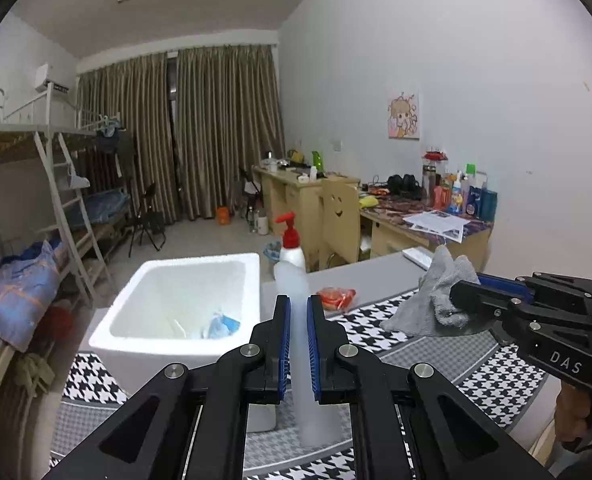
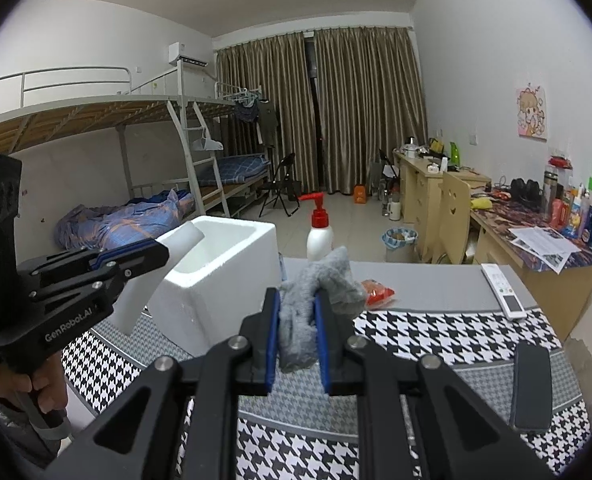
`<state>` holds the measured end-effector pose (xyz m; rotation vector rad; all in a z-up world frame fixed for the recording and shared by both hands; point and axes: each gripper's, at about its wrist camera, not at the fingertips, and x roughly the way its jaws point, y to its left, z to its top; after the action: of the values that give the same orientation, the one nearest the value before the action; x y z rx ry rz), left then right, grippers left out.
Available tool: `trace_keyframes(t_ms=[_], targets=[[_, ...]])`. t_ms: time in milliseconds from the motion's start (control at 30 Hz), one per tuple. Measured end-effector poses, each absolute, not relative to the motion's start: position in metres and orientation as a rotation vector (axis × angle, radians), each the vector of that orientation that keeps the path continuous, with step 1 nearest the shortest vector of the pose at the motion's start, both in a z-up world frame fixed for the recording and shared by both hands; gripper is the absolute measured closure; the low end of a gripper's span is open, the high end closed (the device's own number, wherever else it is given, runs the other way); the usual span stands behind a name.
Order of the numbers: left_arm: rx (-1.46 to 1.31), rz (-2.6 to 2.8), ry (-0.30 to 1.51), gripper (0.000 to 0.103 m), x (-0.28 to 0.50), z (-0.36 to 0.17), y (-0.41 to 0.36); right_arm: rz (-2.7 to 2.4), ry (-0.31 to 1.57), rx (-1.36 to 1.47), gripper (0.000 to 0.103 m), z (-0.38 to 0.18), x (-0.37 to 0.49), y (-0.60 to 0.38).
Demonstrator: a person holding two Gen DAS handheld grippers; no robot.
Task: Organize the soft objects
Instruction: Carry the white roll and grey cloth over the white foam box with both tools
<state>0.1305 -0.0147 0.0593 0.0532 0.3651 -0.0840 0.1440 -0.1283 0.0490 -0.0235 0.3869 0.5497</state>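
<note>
My right gripper (image 2: 296, 300) is shut on a grey cloth (image 2: 323, 280), which bunches up above the pads and hangs over the table. The left wrist view shows the same grey cloth (image 1: 427, 300) in that right gripper (image 1: 455, 292), at the right. My left gripper (image 1: 297, 304) is shut on a white foam slab (image 1: 315, 420), seen edge-on between the blue pads. From the right wrist view the slab (image 2: 144, 300) hangs from the left gripper (image 2: 162, 250) in front of the white foam box (image 2: 232, 280). A blue-white item (image 1: 220, 324) lies inside the open box (image 1: 176, 300).
The table carries a houndstooth cloth (image 2: 435, 336). On it are an orange-red packet (image 2: 377, 292), a white pump bottle with a red top (image 2: 319, 232), a white remote (image 2: 503, 290) and a black flat object (image 2: 531, 384). Bunk beds stand left, cluttered desks right.
</note>
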Motion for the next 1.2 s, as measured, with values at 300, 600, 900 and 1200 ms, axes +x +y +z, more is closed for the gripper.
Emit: trace_keyframes(t_ms=[300,600,900,1200], targets=[[0.044,-0.059,0.338,0.094,0.142,0.071,0.000,0.553,0.357,-0.023,0.083,0.063,0.154,-0.121],[0.039,-0.018,0.324,0.094,0.149,0.079,0.013,0.560,0.352,-0.045,0.083,0.072,0.164,-0.110],[0.035,0.024,0.319,0.094,0.156,0.082,0.023,0.595,0.340,-0.080,0.083,0.080,0.170,-0.093],[0.026,0.078,0.316,0.094,0.155,0.086,0.038,0.670,0.327,-0.114,0.083,0.086,0.179,-0.070]])
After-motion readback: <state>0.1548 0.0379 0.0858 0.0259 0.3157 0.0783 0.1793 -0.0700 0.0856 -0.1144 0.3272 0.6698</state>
